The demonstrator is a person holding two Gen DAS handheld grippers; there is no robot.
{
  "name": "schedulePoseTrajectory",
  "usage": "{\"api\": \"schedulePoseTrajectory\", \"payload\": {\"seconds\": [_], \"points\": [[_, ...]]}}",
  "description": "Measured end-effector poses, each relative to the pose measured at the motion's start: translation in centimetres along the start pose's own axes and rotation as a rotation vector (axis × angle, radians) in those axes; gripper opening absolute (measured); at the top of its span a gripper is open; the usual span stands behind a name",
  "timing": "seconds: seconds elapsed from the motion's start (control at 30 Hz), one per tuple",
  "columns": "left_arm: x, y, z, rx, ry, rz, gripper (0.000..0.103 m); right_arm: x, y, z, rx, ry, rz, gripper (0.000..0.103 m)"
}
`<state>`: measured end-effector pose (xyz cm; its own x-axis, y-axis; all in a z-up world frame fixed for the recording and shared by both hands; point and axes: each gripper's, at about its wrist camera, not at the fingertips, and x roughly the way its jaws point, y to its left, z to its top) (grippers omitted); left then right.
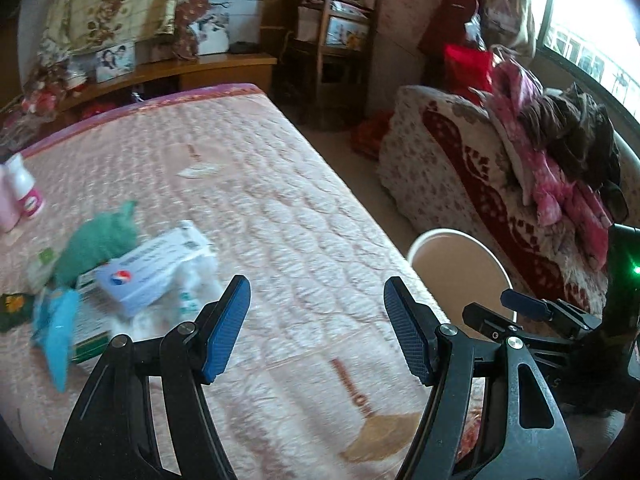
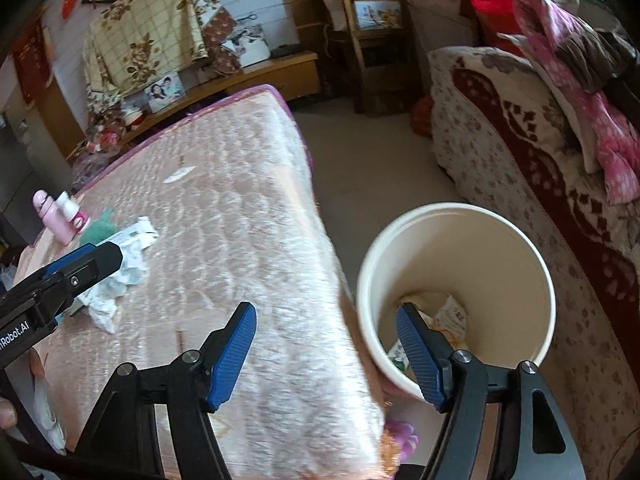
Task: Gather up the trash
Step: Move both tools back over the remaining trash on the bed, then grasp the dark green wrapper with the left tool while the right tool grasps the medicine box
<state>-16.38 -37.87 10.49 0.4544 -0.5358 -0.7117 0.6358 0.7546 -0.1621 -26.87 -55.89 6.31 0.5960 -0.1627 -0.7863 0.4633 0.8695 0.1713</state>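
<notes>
A pile of trash lies on the pink quilted bed (image 1: 280, 208): a crumpled green wad (image 1: 100, 240), a white and blue box (image 1: 156, 272), a blue wrapper (image 1: 56, 328) and white tissue (image 2: 120, 276). My left gripper (image 1: 316, 292) hovers open over bare quilt to the right of the pile, nothing between its fingers. A cream bin (image 2: 500, 264) stands on the floor beside the bed, with wrappers (image 2: 452, 316) at its bottom. My right gripper (image 2: 326, 320) is open and empty, straddling the bed edge and the bin's near rim.
Pink and white bottles (image 1: 24, 192) stand on the bed behind the pile, and a white paper scrap (image 1: 198, 170) lies further up the bed. A patterned sofa (image 2: 520, 152) with clothes flanks the bin on the right. A wooden shelf (image 1: 332, 40) stands at the back.
</notes>
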Motion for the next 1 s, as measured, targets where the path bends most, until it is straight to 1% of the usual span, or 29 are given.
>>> {"api": "schedulePoseTrajectory", "payload": {"seconds": [0.13,0.27,0.53,0.77,0.83,1.0], "points": [[-1.8,2.0,-0.3,-0.007,-0.031,0.046,0.068,-0.1,2.5,0.5,-0.032,-0.008,0.028,0.072],[-3.4,4.3,-0.7,-0.034,-0.048,0.074,0.068,0.2,5.0,0.7,-0.067,-0.008,0.059,0.073],[-6.7,11.3,-1.9,-0.097,-0.056,0.153,0.068,1.6,10.4,0.8,-0.156,0.024,0.132,0.074],[-8.0,20.0,-3.3,-0.173,-0.038,0.286,0.068,3.5,15.2,0.8,-0.237,0.060,0.195,0.074],[-7.9,23.5,-3.6,-0.218,-0.029,0.342,0.068,4.1,16.3,0.9,-0.261,0.070,0.206,0.074],[-7.0,30.9,-3.5,-0.327,-0.013,0.414,0.068,5.1,18.9,2.1,-0.265,0.091,0.258,0.074]]}}
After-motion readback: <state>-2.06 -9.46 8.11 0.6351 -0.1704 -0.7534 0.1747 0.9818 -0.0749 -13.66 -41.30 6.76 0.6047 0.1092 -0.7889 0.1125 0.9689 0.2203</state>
